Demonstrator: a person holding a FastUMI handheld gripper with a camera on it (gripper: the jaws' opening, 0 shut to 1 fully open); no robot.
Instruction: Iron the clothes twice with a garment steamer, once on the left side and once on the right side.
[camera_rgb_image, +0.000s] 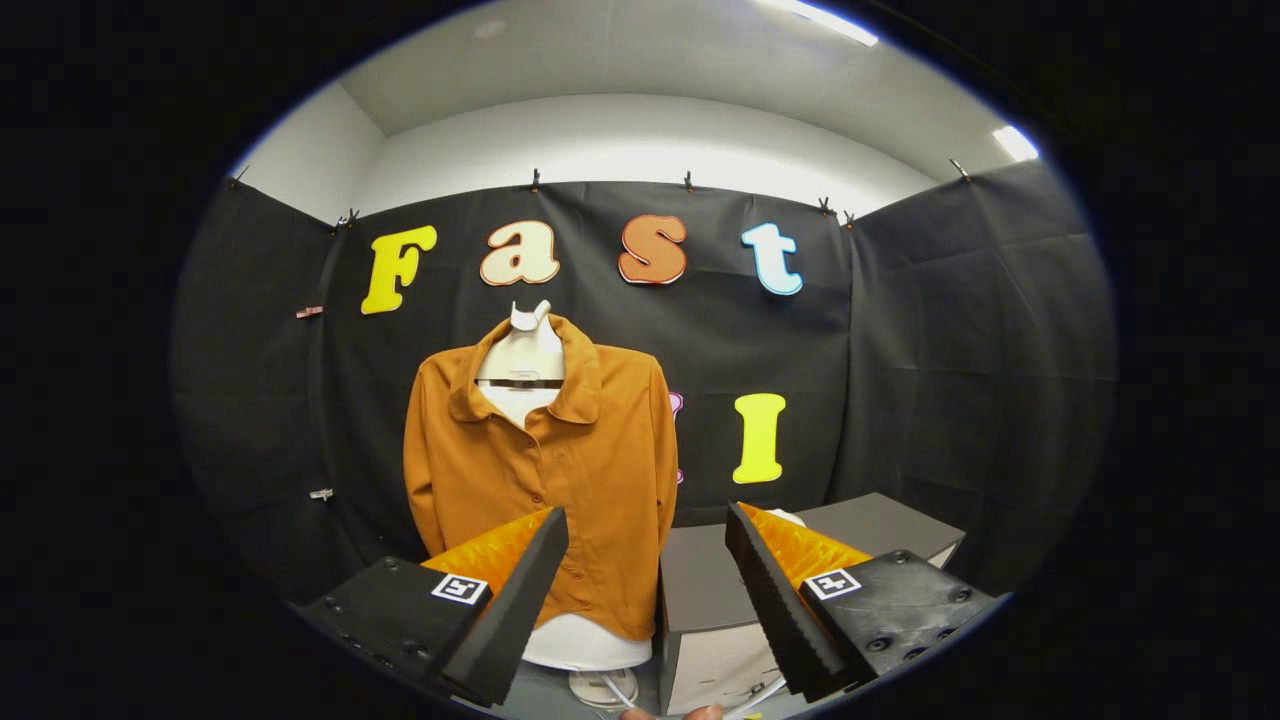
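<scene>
An orange-brown buttoned shirt (545, 470) hangs on a white mannequin torso (525, 355), upright, beyond my left finger. My gripper (647, 530) is open, its two fingers spread wide with nothing between them. A small white rounded part (790, 518) peeks over the right finger on top of the grey box; I cannot tell what it is. A white cable (620, 690) runs along the floor between the mannequin base and the box.
A grey box-like stand (705, 590) sits just right of the shirt, ahead between my fingers. The mannequin's round base (597, 688) rests below the shirt. A fingertip of a person (700, 712) shows near the bottom. Black cloth walls enclose the booth.
</scene>
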